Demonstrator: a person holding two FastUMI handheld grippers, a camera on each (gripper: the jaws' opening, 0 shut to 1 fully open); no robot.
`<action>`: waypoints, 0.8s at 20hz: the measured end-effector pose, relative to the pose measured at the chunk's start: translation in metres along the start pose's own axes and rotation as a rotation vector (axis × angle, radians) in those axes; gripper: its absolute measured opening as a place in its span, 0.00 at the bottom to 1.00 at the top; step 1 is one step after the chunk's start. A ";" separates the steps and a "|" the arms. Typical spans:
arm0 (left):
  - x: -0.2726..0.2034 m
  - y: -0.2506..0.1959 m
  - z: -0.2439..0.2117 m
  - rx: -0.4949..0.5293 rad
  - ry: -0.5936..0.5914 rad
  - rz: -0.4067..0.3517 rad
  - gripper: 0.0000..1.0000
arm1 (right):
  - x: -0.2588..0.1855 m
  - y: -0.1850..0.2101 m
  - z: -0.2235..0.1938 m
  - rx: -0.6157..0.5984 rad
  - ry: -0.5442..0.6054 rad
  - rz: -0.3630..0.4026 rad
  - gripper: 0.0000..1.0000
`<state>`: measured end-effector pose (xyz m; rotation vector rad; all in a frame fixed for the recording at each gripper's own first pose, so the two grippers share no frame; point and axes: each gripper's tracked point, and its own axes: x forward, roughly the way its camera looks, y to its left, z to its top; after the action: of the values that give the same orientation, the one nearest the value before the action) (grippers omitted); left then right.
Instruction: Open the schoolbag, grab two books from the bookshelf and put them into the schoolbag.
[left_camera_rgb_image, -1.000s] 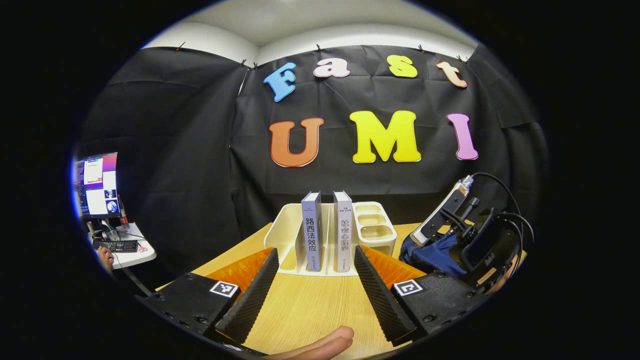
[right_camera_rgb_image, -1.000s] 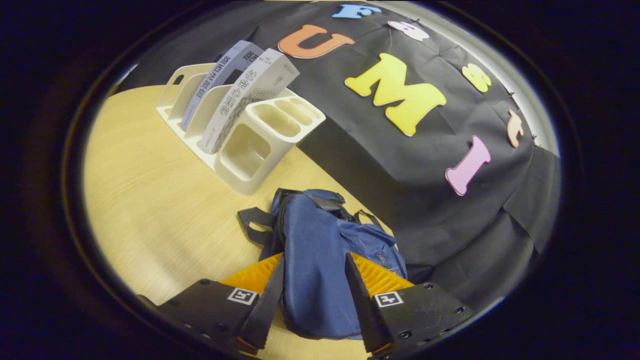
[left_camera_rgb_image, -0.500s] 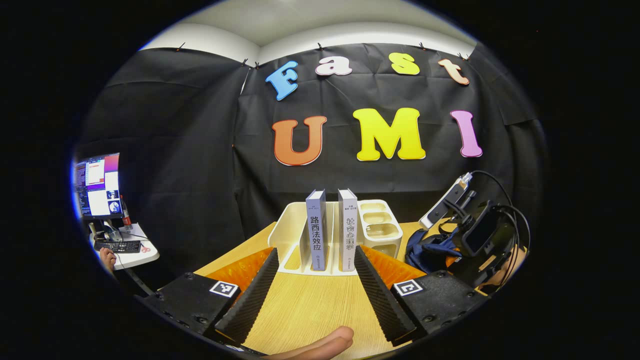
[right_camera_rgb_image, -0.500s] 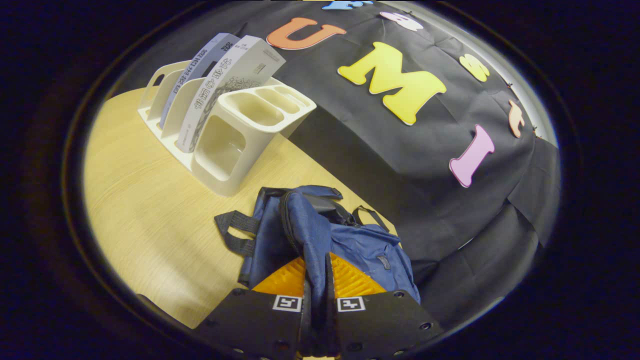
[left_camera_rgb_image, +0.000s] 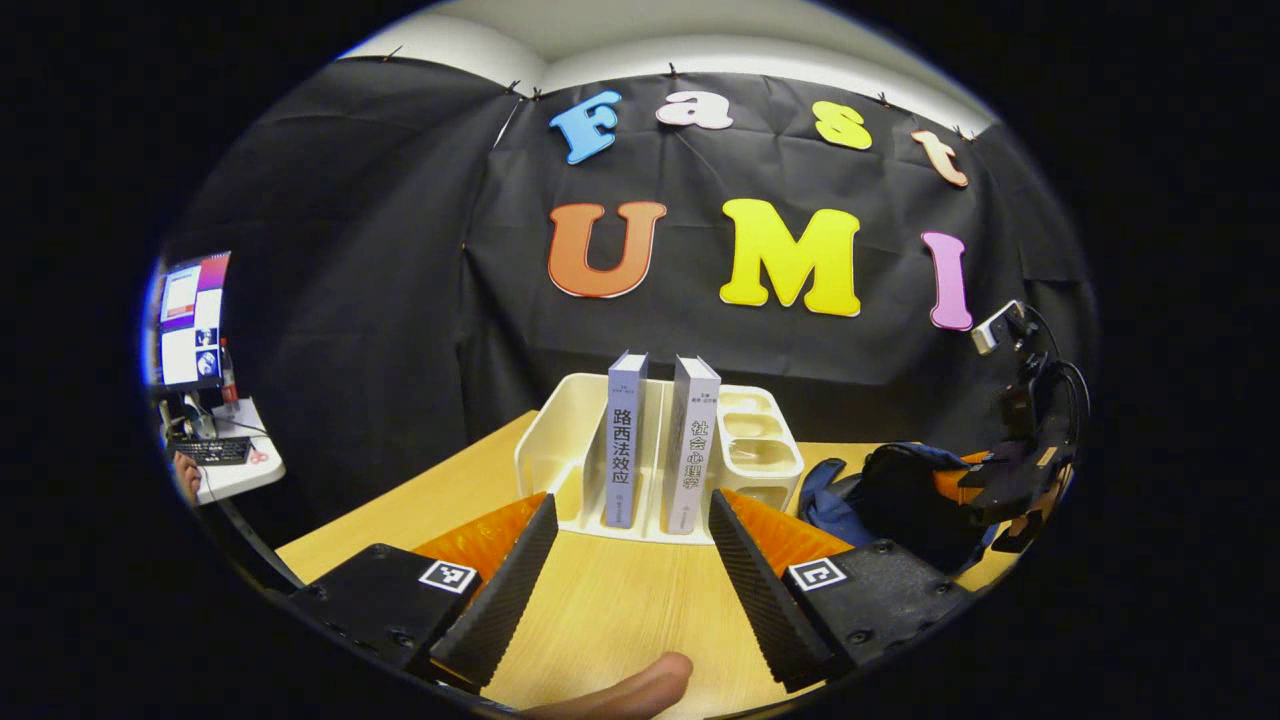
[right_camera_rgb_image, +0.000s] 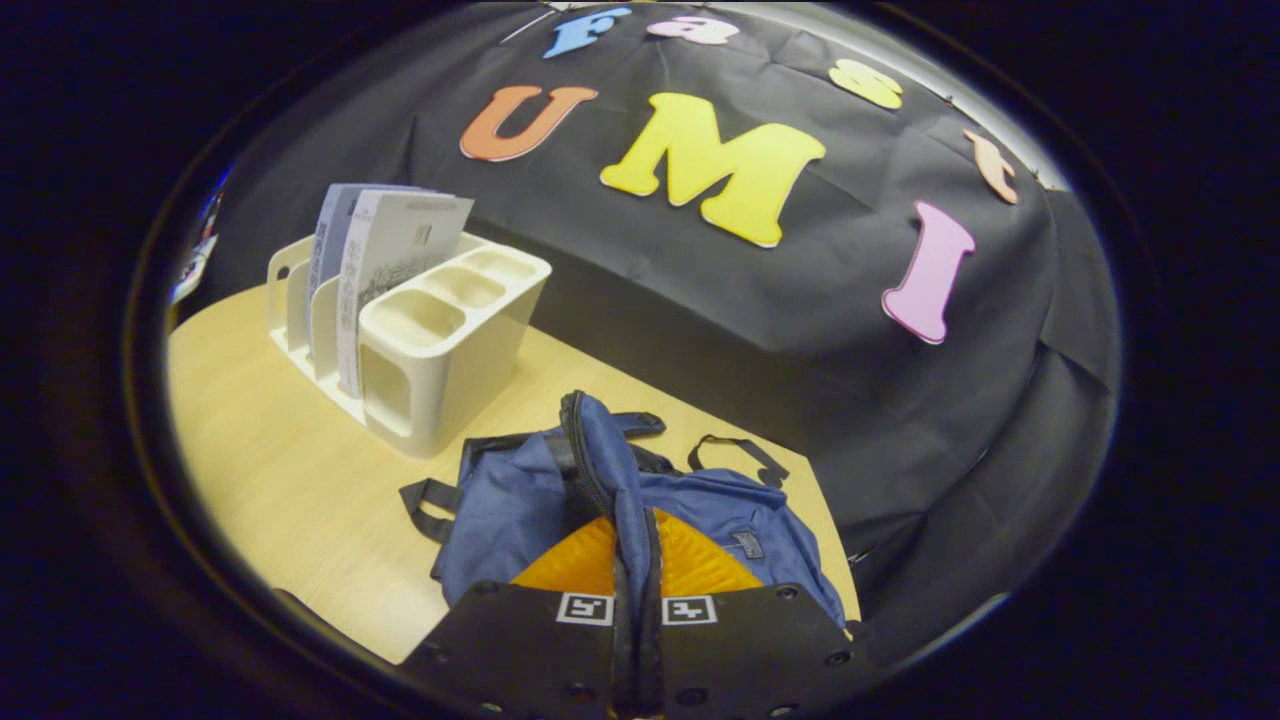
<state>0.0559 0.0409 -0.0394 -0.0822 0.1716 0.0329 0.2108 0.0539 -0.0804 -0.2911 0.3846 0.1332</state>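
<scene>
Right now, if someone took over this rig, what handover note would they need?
Right gripper: shut on a fold of the blue schoolbag, lifting its flap.
Left gripper: open, empty, aimed at the two books standing upright in the white bookshelf.
Done: bag gripped. Whether it is fully open, I cannot tell.
Left: finish opening it, then move both books into it.

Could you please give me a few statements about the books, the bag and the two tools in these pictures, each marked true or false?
1. The right tool is shut on a fold of the blue fabric schoolbag. True.
2. The left tool grips the grey book. False: it is open, short of the cream plastic bookshelf.
3. Two upright books, a lavender-spined one and a grey-spined one, stand in the bookshelf. True.
4. The schoolbag lies on the floor. False: it lies on the light wooden table.
</scene>
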 end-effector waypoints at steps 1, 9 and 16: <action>0.007 -0.004 0.001 -0.014 0.017 -0.014 0.97 | -0.002 -0.013 0.004 0.016 -0.018 -0.006 0.03; 0.074 -0.002 0.030 0.036 0.087 0.003 0.97 | -0.006 -0.087 0.016 0.161 -0.102 0.004 0.03; 0.141 -0.020 0.081 0.046 0.108 0.037 0.97 | -0.002 -0.119 0.017 0.201 -0.124 0.062 0.03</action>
<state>0.2095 0.0314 0.0174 -0.0346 0.2813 0.0619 0.2371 -0.0541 -0.0343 -0.0721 0.2814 0.1708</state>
